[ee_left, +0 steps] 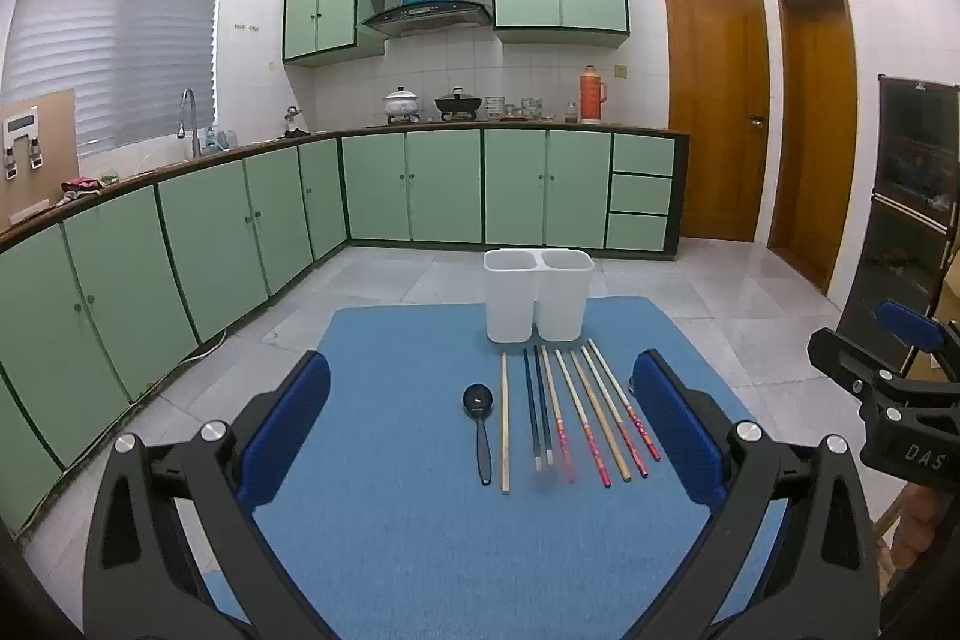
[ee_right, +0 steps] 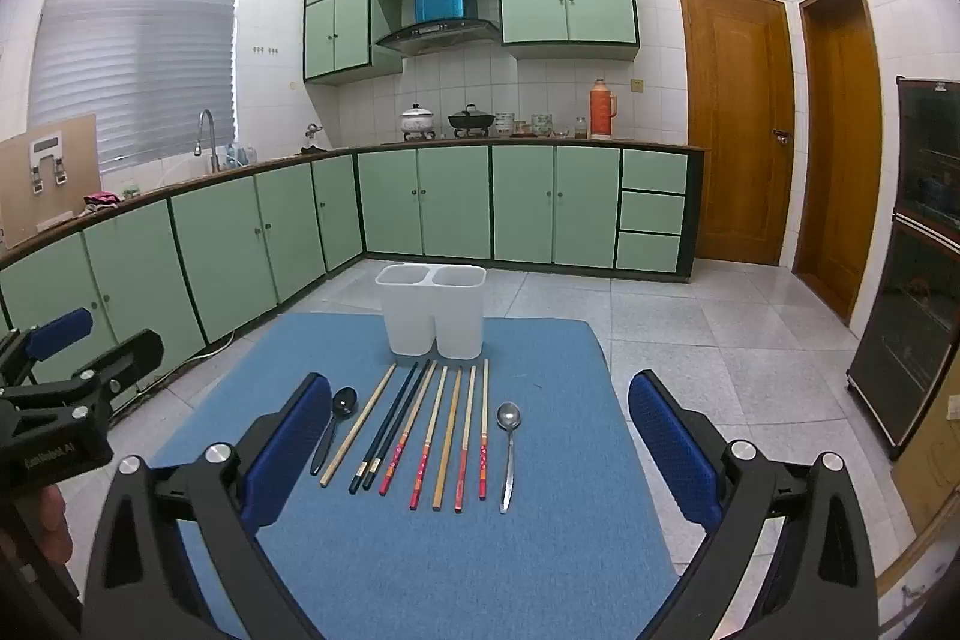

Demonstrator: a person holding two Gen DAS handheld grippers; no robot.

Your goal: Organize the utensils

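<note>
In the left wrist view, the left gripper (ee_left: 480, 418) hangs over the near part of the blue mat (ee_left: 396, 538) with its jaws spread wide and nothing between the pads. The white two-compartment holder (ee_left: 537, 295) stands upright at the far edge of the mat, and the utensils lie in a row just in front of it, framed between the two blue pads but beneath and beyond them, touched by neither. Nearest the holder's left side lies the black spoon (ee_left: 480, 424), bowl toward the holder; to its right come a plain wooden chopstick (ee_left: 505, 421), two dark blue chopsticks (ee_left: 536, 409), then the red-patterned chopsticks (ee_left: 600, 415) fanning out under the holder's right half. The right gripper (ee_left: 888, 376) shows at the right edge, well apart from the holder. In the right wrist view, the right gripper (ee_right: 480, 430) likewise stands with its jaws wide apart and empty above the mat (ee_right: 456, 568). The holder (ee_right: 432, 313) sits beyond it, and the row runs in front of the holder from the black spoon (ee_right: 336, 424) to a metal spoon (ee_right: 508, 451) at the right end, all lying flat between the pads and untouched.
</note>
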